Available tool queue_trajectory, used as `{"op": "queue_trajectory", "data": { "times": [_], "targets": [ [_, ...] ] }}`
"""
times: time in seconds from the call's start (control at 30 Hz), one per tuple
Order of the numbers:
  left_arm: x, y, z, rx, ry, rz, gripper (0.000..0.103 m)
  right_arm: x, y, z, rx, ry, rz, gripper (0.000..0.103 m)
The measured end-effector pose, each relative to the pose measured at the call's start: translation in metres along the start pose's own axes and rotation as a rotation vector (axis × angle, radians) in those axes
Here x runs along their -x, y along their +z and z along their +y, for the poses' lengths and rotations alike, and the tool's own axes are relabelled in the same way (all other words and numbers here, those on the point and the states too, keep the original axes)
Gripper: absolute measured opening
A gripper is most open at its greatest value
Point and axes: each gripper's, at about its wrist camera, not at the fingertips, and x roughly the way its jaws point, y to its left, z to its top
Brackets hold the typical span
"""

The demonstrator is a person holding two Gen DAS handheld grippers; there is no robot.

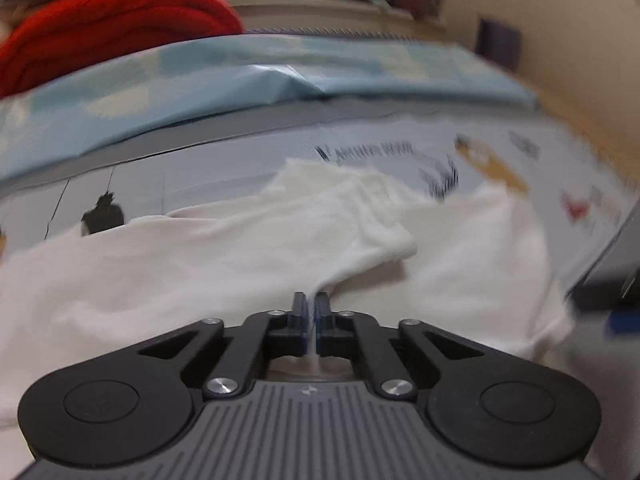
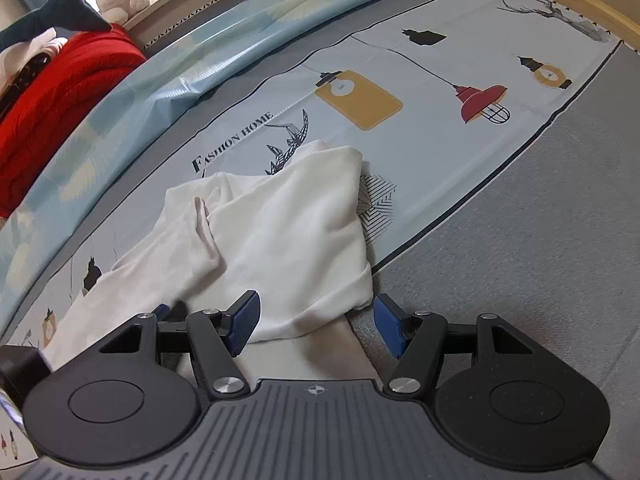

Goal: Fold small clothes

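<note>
A wide bed surface covered by a pale grey-blue printed sheet (image 2: 440, 80) with lamp drawings and lettering is seen in both views, bordered on its far side by a light blue patterned quilt (image 2: 120, 104) and, beyond that, a folded red knitted blanket (image 2: 48, 92). On the printed sheet, near its front edge, a small white soft-cotton garment (image 2: 280, 232) is spread out, rumpled and only partly doubled over — one flap is laid back across the body, and loose creases are left along the left side. No tidy, squared packet is formed yet, so the folding is judged to be at an early or middle stage, with further folds and smoothing left to do.

The left gripper (image 1: 311, 308) is seen with its jaws drawn together, and a pinch of the white cloth is held between them near the garment's near edge — the picture is blurred, but the fabric is seen running up into the pads. The right gripper (image 2: 316, 320) is held with its blue pads spread wide, one on each side of the garment's lower right corner; nothing is clamped by it.
</note>
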Motion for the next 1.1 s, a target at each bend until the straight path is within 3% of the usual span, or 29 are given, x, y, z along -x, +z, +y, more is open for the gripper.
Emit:
{"op": "queue_trajectory", "data": {
  "times": [0.1, 0.2, 0.37, 0.57, 0.77, 0.9, 1.0, 1.03, 1.1],
  "targets": [
    [0.019, 0.011, 0.023, 0.034, 0.064, -0.039, 0.002, -0.004, -0.003, 0.009, 0.012, -0.004, 0.011, 0.065],
    [0.043, 0.018, 0.068, 0.142, 0.133, -0.070, 0.002, -0.007, -0.007, 0.024, 0.034, 0.009, 0.023, 0.065],
    [0.083, 0.007, 0.180, 0.358, 0.331, -0.069, 0.001, -0.005, -0.020, 0.058, 0.124, 0.045, 0.031, 0.065],
    [0.135, -0.043, 0.324, 0.458, 0.610, -0.031, 0.001, -0.003, -0.036, 0.090, 0.216, 0.072, 0.044, 0.065],
    [0.214, -0.105, 0.465, 0.653, 0.879, 0.000, 0.001, -0.006, -0.043, 0.093, 0.284, 0.027, 0.032, 0.065],
    [0.254, -0.141, 0.525, 0.773, 1.008, 0.019, 0.007, -0.010, -0.045, 0.090, 0.306, -0.011, 0.030, 0.065],
    [0.287, -0.166, 0.549, 0.907, 1.166, 0.058, 0.013, -0.011, -0.046, 0.093, 0.322, -0.018, 0.026, 0.065],
    [0.300, -0.175, 0.556, 0.977, 1.186, 0.052, 0.015, -0.011, -0.047, 0.095, 0.328, -0.018, 0.026, 0.065],
    [0.317, -0.182, 0.558, 1.060, 1.141, -0.019, 0.015, -0.012, -0.048, 0.098, 0.341, -0.017, 0.025, 0.065]
  ]
}}
